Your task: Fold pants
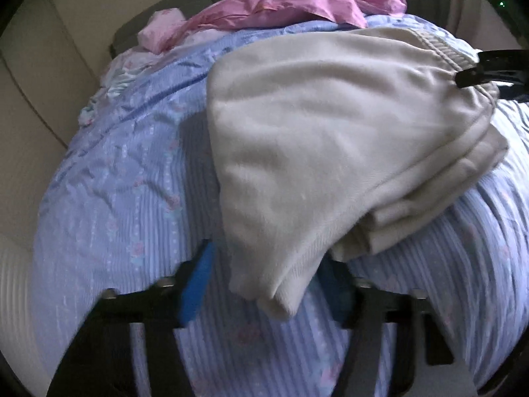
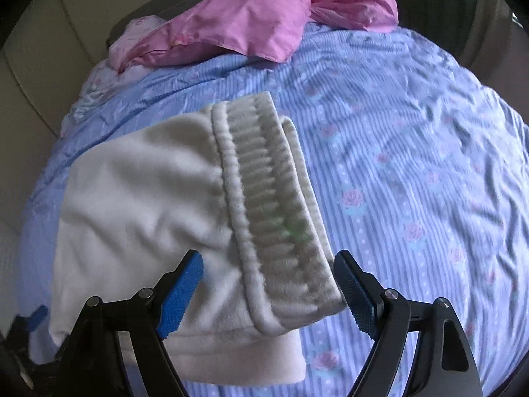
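Note:
Cream fleece pants lie folded in layers on a blue flowered bedspread. In the left wrist view a ribbed cuff end hangs between the blue pads of my left gripper, whose jaws stand wide open around it. In the right wrist view the pants show their ribbed elastic waistband. My right gripper is open, its pads on either side of the waistband's near end. The right gripper's tip also shows at the waistband in the left wrist view.
Pink crumpled cloth lies at the bed's far end, with a pale pink piece beside it. A beige wall or headboard runs along the left. The bedspread stretches open to the right.

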### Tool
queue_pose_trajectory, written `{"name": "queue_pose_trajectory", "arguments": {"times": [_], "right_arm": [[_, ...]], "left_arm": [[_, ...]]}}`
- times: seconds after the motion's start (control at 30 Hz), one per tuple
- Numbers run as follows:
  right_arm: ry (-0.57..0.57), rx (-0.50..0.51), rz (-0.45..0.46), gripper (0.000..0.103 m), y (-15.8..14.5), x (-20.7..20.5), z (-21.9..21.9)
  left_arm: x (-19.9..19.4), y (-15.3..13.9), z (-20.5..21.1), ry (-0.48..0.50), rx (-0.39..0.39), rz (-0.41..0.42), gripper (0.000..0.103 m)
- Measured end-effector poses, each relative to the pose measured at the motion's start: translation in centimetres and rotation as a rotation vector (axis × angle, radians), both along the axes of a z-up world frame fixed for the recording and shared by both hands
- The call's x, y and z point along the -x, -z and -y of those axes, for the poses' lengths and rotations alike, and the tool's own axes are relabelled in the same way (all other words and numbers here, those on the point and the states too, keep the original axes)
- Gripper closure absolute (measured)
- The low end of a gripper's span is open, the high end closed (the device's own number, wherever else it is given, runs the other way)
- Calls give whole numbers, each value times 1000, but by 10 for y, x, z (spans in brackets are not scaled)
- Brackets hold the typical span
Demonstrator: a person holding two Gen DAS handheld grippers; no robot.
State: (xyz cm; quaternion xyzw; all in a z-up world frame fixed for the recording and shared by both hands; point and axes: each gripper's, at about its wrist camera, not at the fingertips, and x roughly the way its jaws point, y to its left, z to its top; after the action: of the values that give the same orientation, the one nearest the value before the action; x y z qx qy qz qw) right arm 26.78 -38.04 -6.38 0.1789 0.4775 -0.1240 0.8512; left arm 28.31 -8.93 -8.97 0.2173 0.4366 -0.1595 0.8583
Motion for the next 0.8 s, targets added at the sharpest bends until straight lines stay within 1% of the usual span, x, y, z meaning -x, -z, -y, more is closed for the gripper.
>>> {"name": "queue_pose_trajectory", "arguments": {"times": [0.03, 0.07, 0.1, 0.13, 0.17, 0.27, 0.4, 0.47, 0.57, 0.63, 0.67, 0.7, 0.77, 0.8], "right_arm": [[7, -14, 3, 20, 0, 1, 2], [18, -25, 6, 20, 0, 2, 5], [31, -37, 9, 20, -1, 4, 7], [35, -43, 11, 20, -1, 5, 8], [37, -40, 11, 20, -2, 6, 7], [21, 8, 12, 20, -9, 12, -5], [-14, 21, 29, 20, -17, 21, -24], [-7, 47, 28, 20, -17, 23, -26], [-4, 83, 23, 20, -15, 26, -30], [1, 84, 20, 20, -12, 28, -29], [6, 83, 18, 20, -11, 30, -29], [11, 82, 15, 20, -10, 32, -29], [16, 49, 7, 20, -10, 36, -28], [26, 27, 0, 20, -11, 40, -27]], "left_arm": [[0, -2, -2, -5, 37, -10, 66], [0, -4, -6, -23, 66, -5, 68], [0, -7, -10, -34, 90, 1, 72], [-1, -11, -15, -43, 122, -1, 73], [-4, -14, -23, -62, 173, -14, 73], [-14, -13, -41, -137, 247, -51, 75], [-18, -6, -52, -179, 294, -87, 75], [-18, 0, -55, -209, 318, -112, 74], [-18, 7, -54, -235, 295, -120, 67], [-15, 8, -55, -247, 267, -103, 51], [-13, 8, -55, -252, 238, -96, 46], [-9, 7, -52, -241, 189, -85, 41], [8, -1, -47, -198, 103, -47, 39], [16, -5, -46, -174, 86, -37, 36]]}}
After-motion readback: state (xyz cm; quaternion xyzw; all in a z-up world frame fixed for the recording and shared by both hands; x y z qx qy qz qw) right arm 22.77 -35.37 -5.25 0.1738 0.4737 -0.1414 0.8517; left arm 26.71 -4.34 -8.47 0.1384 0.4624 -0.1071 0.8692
